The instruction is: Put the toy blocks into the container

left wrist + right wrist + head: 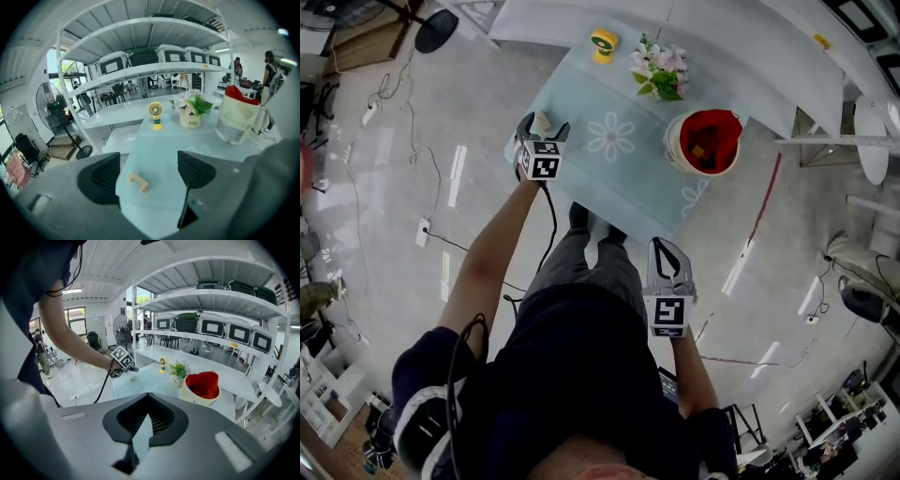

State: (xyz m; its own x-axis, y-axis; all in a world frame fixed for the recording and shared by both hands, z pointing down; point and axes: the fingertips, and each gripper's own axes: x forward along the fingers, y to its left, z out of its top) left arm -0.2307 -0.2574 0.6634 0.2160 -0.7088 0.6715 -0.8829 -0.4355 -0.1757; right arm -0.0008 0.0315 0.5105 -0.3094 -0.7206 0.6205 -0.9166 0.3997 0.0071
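Note:
A small pale wooden block lies on the teal tablecloth near its left corner. My left gripper hovers over it, open, with a jaw on either side and no contact. In the left gripper view the block lies flat on the cloth, ahead of the wide-apart jaws of the left gripper. The container, a cream bucket with a red lining, stands at the table's right side; some small pieces show inside. My right gripper hangs off the table's near edge, shut and empty, the bucket far ahead of it.
A yellow toy fan and a potted flower stand at the table's far edge. White shelving with storage boxes runs behind the table. Cables trail on the glossy floor to the left.

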